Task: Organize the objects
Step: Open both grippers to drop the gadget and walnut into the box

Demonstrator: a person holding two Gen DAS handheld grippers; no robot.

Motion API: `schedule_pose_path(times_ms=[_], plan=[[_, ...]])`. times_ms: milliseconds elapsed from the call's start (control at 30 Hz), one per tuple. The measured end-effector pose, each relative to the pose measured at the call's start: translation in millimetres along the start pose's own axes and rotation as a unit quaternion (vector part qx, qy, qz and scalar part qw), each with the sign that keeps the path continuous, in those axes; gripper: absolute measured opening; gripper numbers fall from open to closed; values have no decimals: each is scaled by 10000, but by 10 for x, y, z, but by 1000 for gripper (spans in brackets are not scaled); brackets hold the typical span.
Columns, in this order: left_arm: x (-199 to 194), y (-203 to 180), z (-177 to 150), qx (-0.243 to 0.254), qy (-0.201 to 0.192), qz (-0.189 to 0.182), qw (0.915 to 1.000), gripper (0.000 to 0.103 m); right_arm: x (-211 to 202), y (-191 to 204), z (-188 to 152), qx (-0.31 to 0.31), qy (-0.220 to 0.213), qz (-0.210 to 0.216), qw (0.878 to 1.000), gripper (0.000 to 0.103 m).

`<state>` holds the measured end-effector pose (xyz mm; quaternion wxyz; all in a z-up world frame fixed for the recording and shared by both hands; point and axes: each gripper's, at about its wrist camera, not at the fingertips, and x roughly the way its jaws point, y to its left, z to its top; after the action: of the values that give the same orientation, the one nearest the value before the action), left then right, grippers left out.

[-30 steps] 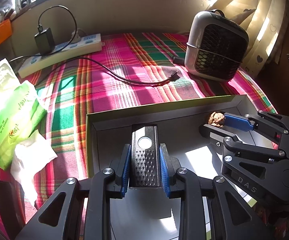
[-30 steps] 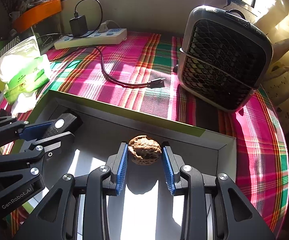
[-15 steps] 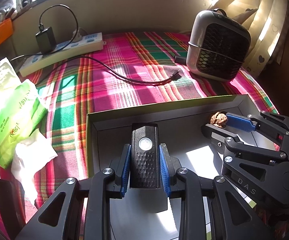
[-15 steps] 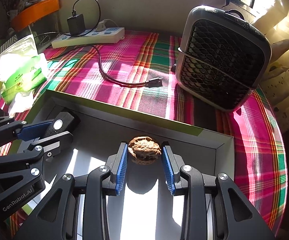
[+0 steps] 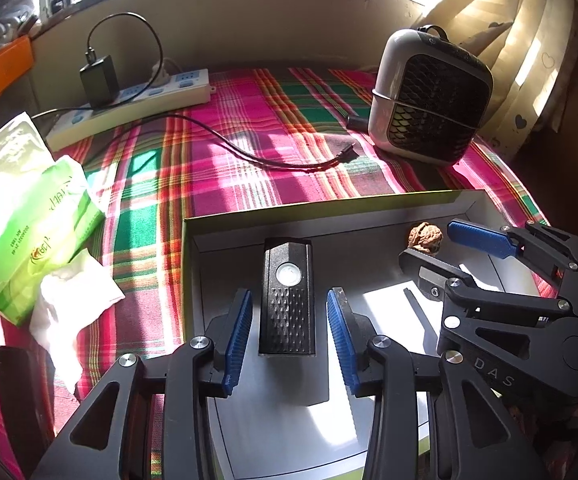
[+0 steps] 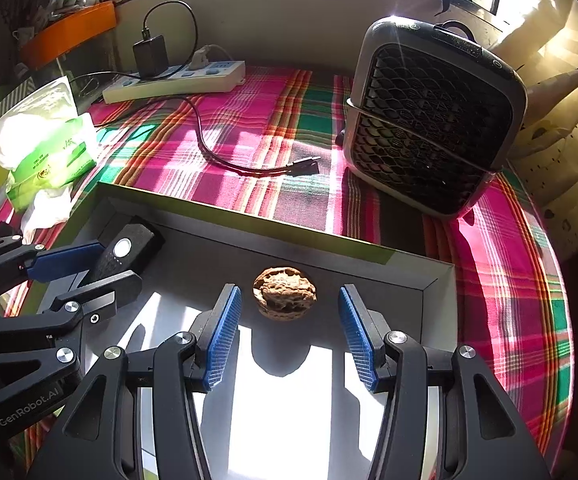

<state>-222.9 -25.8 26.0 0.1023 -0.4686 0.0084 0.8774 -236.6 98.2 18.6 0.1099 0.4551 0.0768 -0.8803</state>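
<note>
Both my grippers sit inside the shallow box (image 5: pixel 369 204), its walls low, so lifting out is free. Left gripper (image 5: pixel 289 336) has just been opening: gaps either side of the black light (image 5: pixel 287 300) between its fingers. Right gripper (image 6: pixel 289 332) likewise, just opened, walnut (image 6: pixel 284 293) loose between the pads with room each side. The two grippers crowd each other mid-box. Beyond the far wall the checked cloth (image 6: pixel 249 120) is open except the cable (image 6: pixel 225 160). Fan (image 6: pixel 433 120) blocks far right, power strip (image 5: pixel 129 100) the back, tissue pack (image 5: pixel 33 232) the left.
</note>
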Motion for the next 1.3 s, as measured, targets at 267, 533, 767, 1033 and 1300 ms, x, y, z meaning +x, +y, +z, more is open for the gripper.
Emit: schedule_pose_path(times_ms=[267,533,767,1033,1300], plan=[[-119,-34,-81,-58,-87,4,9999,38,-120,-16,-69,88,-80,25,9999,52],[-351,-40,-177,-97,-350,4,9993,38,-318,-61,-171,180,-251,54,9995,52],[-607,-29,-339,-50,-616,116,9980,38,-561,-156,-339,294,-426,36,9987,52],[-822,37,-548,-186,-786,68,9967,38,-837,-224,-596,327,-618,-14,9976,52],[-897,130,-785,-363,-766,0,9964,38,-1015,-326,-844,428,-673,-131,9967,52]])
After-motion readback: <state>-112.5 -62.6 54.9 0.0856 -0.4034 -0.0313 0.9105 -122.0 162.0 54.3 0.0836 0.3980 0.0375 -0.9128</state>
